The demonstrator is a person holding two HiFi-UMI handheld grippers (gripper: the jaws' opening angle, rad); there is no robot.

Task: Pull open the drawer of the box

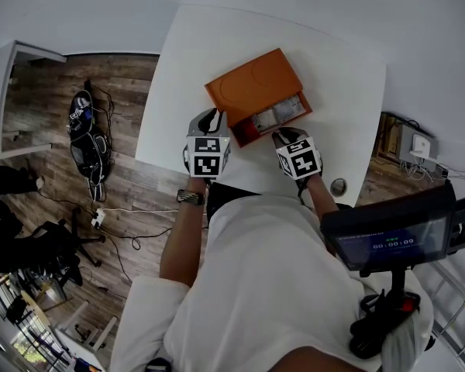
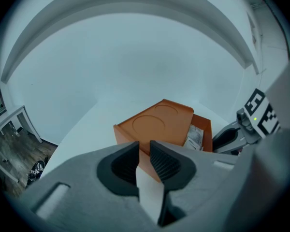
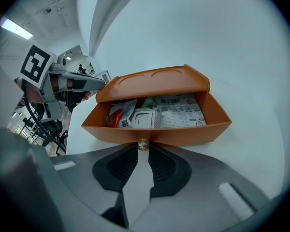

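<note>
1 small drawer knob [image 3: 143, 144] partly hidden between jaws of right gripper [image 3: 143, 149].

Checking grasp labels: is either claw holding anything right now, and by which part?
Right claw grips the small knob on the open drawer's front. Left claw holds nothing; its jaws stand slightly apart by the orange box's corner.

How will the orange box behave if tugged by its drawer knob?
Likely light: a thin-walled orange box on a smooth white table, so it may slide rather than stay. The drawer holds mostly flat packets, adding little weight. Looks stiff, not floppy.
</note>
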